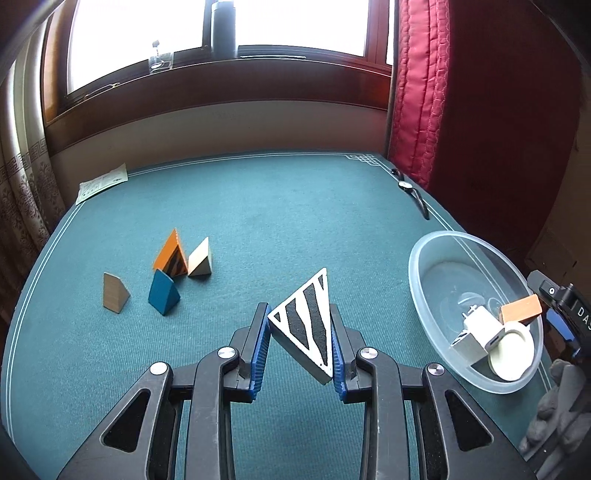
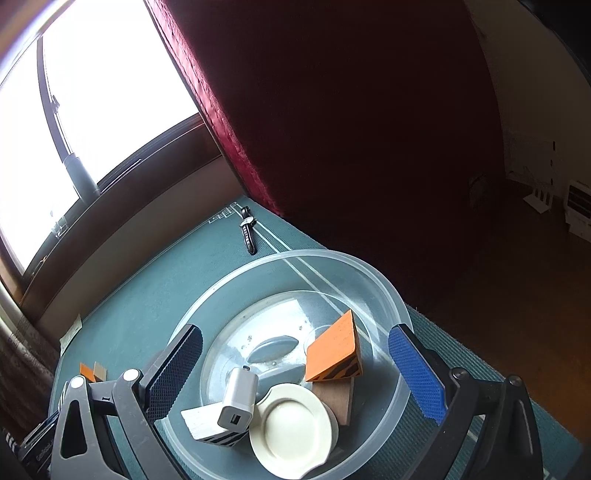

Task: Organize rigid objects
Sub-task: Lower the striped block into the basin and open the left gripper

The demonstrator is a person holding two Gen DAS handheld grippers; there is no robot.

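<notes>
My left gripper (image 1: 300,325) is shut on a white wedge with black stripes (image 1: 308,325), held above the green table. To its left on the cloth stand an orange striped wedge (image 1: 170,254), a pale wooden wedge (image 1: 200,259), a blue wedge (image 1: 162,292) and a tan block (image 1: 113,293). At the right sits the clear plastic bowl (image 1: 424,295). My right gripper (image 2: 295,373) stands wide open over the bowl (image 2: 369,269), nothing between its fingers. Inside lie an orange striped wedge (image 2: 334,347), a white charger (image 2: 238,400), a cream lid (image 2: 291,428), a white striped block (image 2: 201,421) and a brown block (image 2: 336,397).
A wristwatch (image 1: 410,190) lies near the table's far right corner by the red curtain (image 1: 421,92). A paper slip (image 1: 101,182) rests at the far left corner. The window sill beyond carries a dark bottle (image 1: 223,26) and a glass (image 1: 160,61).
</notes>
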